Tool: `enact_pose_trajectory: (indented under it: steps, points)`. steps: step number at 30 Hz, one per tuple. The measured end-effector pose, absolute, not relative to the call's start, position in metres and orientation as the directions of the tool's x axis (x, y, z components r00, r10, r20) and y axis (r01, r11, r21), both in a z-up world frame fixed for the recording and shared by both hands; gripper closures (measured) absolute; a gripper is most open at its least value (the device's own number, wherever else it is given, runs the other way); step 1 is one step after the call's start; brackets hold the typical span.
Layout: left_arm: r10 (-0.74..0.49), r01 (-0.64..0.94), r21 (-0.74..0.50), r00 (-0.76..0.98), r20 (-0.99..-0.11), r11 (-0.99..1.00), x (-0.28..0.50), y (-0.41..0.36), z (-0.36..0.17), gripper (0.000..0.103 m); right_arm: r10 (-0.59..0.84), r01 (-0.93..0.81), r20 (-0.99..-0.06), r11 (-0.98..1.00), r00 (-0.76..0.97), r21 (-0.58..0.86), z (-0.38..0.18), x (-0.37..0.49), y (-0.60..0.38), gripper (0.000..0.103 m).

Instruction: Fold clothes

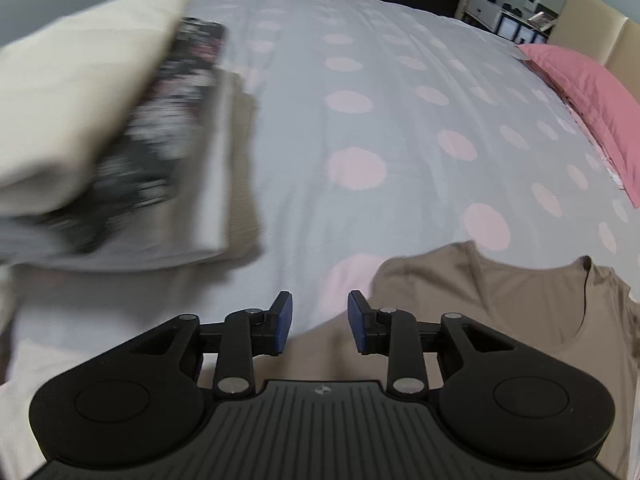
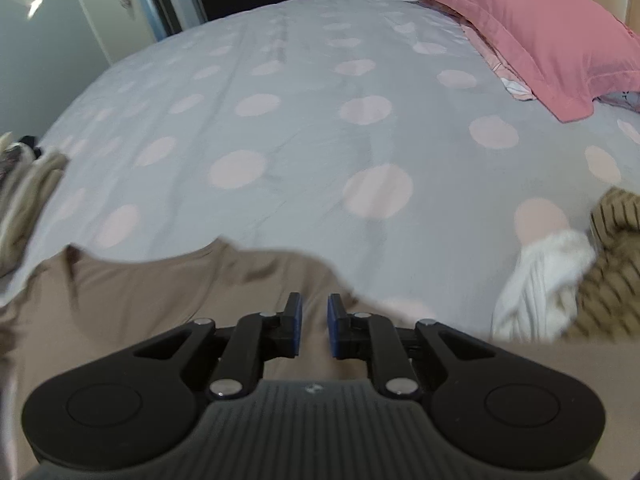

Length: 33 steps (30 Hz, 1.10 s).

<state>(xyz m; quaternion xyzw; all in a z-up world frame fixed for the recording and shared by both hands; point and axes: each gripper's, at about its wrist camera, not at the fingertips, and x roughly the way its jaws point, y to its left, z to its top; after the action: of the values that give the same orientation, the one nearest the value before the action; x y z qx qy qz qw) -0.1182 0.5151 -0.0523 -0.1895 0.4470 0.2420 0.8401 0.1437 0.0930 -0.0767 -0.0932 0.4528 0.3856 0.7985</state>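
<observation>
A tan T-shirt (image 1: 500, 304) lies flat on the bed near its front edge, neckline facing the far side. My left gripper (image 1: 319, 320) hovers open over the shirt's left shoulder, nothing between its blue pads (image 1: 283, 320). In the right wrist view the same tan T-shirt (image 2: 160, 292) spreads under my right gripper (image 2: 314, 326), which stands open with a narrow gap above the shirt's right shoulder, holding nothing.
A stack of folded clothes (image 1: 120, 140), cream, dark patterned and grey, sits at the left. A pile of unfolded garments, white (image 2: 540, 280) and striped brown (image 2: 616, 264), lies at the right. Pink pillow (image 2: 532, 36) at the headboard. The grey spotted bedcover (image 2: 320, 128) stretches ahead.
</observation>
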Motion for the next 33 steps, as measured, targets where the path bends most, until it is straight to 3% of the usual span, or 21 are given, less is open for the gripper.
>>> enact_pose_trajectory:
  steps: [4,7,13,21,23,24,25,28,33]
  points:
    - [0.256,-0.596,-0.091,0.471,-0.844,0.798,-0.157,0.5,-0.038,0.065,0.543,-0.712,-0.803,0.663,0.244,0.232,-0.072,0.099,0.069,0.085]
    - [0.27,-0.611,-0.082,0.462,-0.845,0.787,-0.186,0.489,-0.027,0.062,0.561,-0.704,-0.802,0.653,0.204,0.277,-0.074,0.068,0.053,0.068]
    - [0.273,-0.666,-0.095,0.427,-0.862,0.74,-0.231,0.46,-0.035,0.052,0.573,-0.692,-0.805,0.644,0.153,0.326,-0.085,0.019,0.036,0.068]
    - [0.255,-0.729,-0.123,0.386,-0.886,0.674,-0.258,0.44,-0.063,0.052,0.538,-0.712,-0.829,0.642,0.153,0.285,-0.103,-0.034,0.036,0.065]
    - [0.254,-0.737,-0.13,0.385,-0.887,0.664,-0.26,0.441,-0.067,0.057,0.532,-0.732,-0.831,0.629,0.16,0.262,-0.109,-0.052,0.037,0.065]
    - [0.253,-0.741,-0.133,0.384,-0.888,0.659,-0.26,0.441,-0.069,0.064,0.528,-0.748,-0.833,0.618,0.166,0.243,-0.113,-0.061,0.039,0.065]
    - [0.252,-0.744,-0.136,0.384,-0.888,0.654,-0.261,0.441,-0.071,0.078,0.522,-0.764,-0.836,0.605,0.169,0.224,-0.116,-0.069,0.04,0.065]
    - [0.253,-0.754,-0.145,0.385,-0.887,0.641,-0.263,0.442,-0.076,0.095,0.503,-0.807,-0.847,0.566,0.173,0.171,-0.127,-0.086,0.045,0.065]
    - [0.293,-0.717,-0.151,0.456,-0.84,0.681,-0.261,0.43,-0.058,0.102,0.5,-0.812,-0.847,0.562,0.182,0.157,-0.13,-0.084,0.045,0.064]
